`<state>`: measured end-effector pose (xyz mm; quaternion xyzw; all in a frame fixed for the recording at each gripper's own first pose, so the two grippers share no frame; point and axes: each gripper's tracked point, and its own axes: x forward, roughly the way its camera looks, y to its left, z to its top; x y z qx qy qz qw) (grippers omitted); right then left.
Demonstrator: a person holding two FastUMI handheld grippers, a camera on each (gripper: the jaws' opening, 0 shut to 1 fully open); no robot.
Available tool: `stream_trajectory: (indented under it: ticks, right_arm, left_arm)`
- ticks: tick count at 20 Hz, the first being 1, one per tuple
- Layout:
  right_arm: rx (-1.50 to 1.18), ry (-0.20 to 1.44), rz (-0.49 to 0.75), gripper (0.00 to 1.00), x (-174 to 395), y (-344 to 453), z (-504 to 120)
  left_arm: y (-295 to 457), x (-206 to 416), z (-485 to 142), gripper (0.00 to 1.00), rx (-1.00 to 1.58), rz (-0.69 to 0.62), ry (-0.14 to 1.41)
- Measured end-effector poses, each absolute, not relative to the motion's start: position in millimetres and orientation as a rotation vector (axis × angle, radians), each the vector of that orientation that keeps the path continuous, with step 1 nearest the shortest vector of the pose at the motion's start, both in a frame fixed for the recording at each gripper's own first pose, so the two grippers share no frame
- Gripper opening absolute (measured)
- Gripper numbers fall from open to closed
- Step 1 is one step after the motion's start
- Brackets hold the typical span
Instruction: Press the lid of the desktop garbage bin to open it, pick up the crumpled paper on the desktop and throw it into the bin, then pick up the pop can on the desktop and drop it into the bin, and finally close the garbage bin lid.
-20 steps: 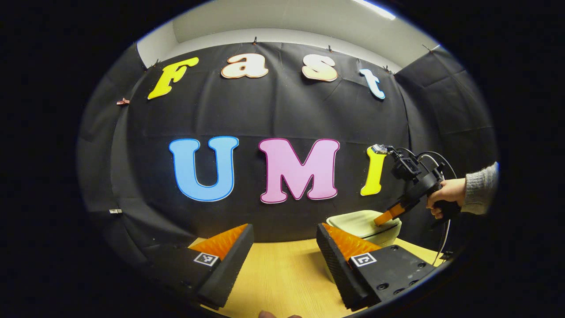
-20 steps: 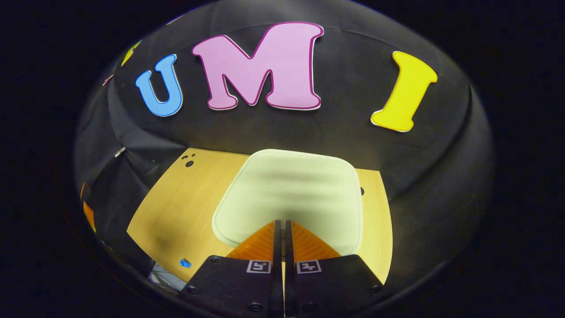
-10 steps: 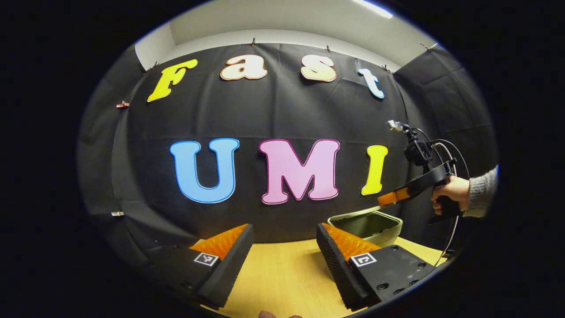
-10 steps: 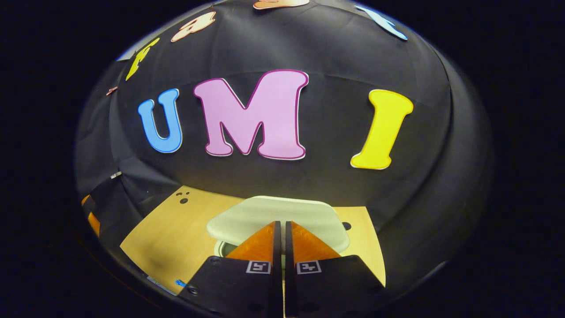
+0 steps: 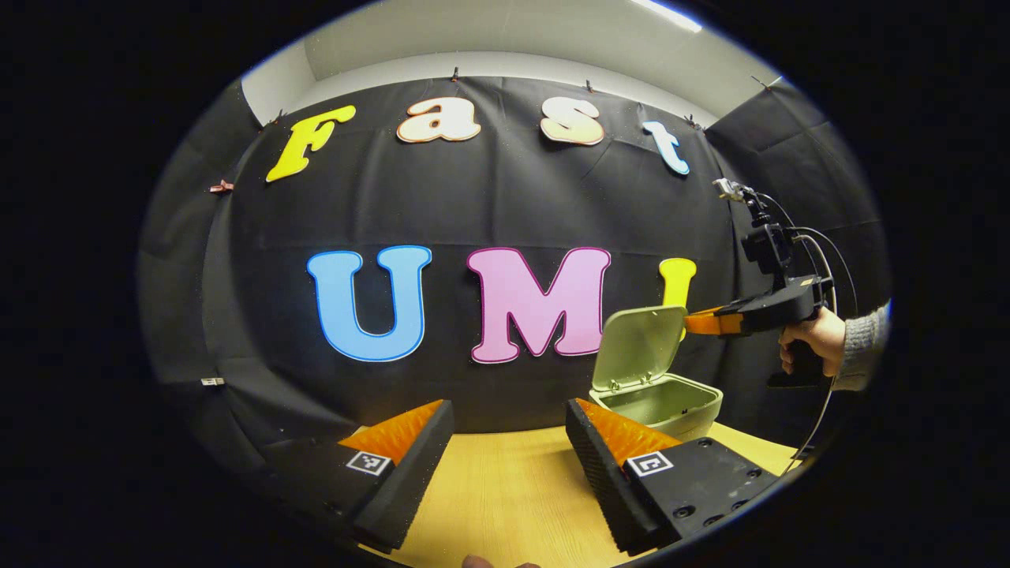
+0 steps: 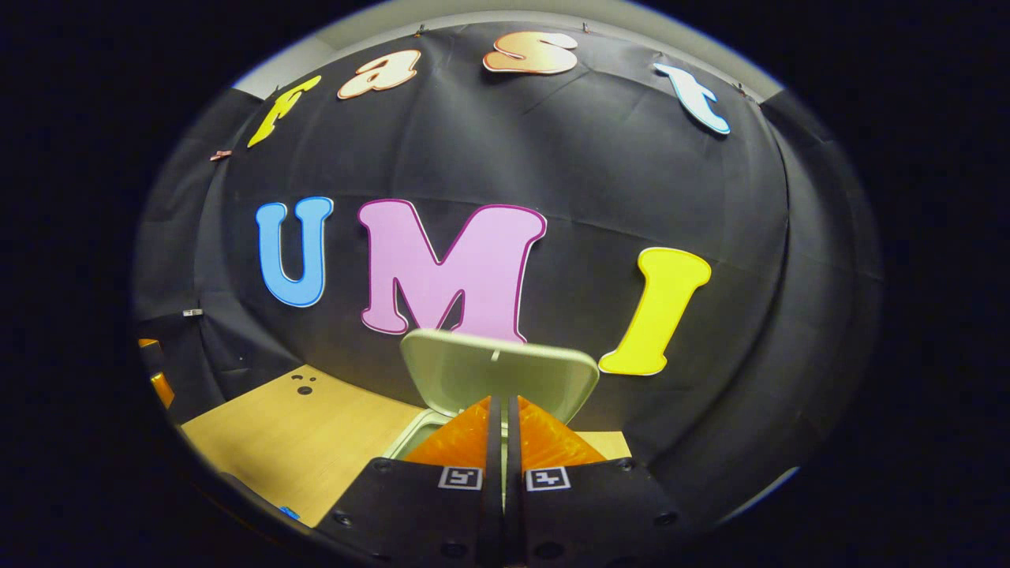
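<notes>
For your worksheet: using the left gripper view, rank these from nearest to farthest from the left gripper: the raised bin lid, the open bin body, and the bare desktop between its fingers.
1. Desktop, directly between the left gripper fingers.
2. Bin body, just beyond its right-hand finger.
3. Bin lid, standing up behind the body, toward the wall.

Matt, smooth plastic bin (image 5: 667,404) and lid (image 5: 637,346); pale wood-grain desktop (image 5: 505,497); knitted sleeve (image 5: 862,347).

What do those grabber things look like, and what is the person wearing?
Each hand-held gripper is a black body with two wedge-shaped ridged fingers. The left gripper and the right gripper carry small square black-and-white markers. In the left gripper view, black cables loop from the right one, held in a grey knitted sleeve.
</notes>
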<state>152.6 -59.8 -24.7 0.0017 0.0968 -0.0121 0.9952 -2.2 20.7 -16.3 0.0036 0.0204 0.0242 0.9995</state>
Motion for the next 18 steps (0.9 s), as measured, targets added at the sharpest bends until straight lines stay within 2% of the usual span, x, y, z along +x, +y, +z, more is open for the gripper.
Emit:
stream_trajectory:
  ticks: [4,6,8,9,10,12,13,18]
  right_arm:
    - [0.016,0.161,0.003,0.05,145.4,-46.2,-21.5]
    - [0.014,0.152,0.025,0.10,138.6,-35.6,-22.3]
    - [0.012,0.136,0.038,0.18,132.0,-28.7,-22.2]
    - [0.009,0.130,0.040,0.27,127.6,-26.0,-24.3]
    - [0.004,0.127,0.046,0.29,123.5,-23.4,-25.5]
    - [-0.003,0.130,0.077,0.47,113.0,-12.1,-30.5]
    - [-0.008,0.134,0.090,0.62,108.9,-8.6,-32.7]
    - [-0.016,0.144,0.104,0.69,86.9,2.6,-42.9]
  left_arm:
    - [27.9,-5.1,-18.0,0.92,0.012,0.050,0.044]
    - [35.3,-8.2,-23.3,0.92,0.017,0.059,0.056]
    - [41.0,-12.7,-31.9,0.92,0.014,0.060,0.078]
    - [44.9,-13.7,-39.1,0.92,0.012,0.063,0.095]
    - [48.4,-16.7,-46.3,0.92,0.010,0.066,0.115]
    - [53.0,-22.7,-66.6,0.92,0.005,0.064,0.165]
    - [50.6,-25.1,-80.8,0.92,-0.003,0.045,0.197]
    - [48.4,-49.5,-172.7,0.92,-0.025,-0.005,0.414]
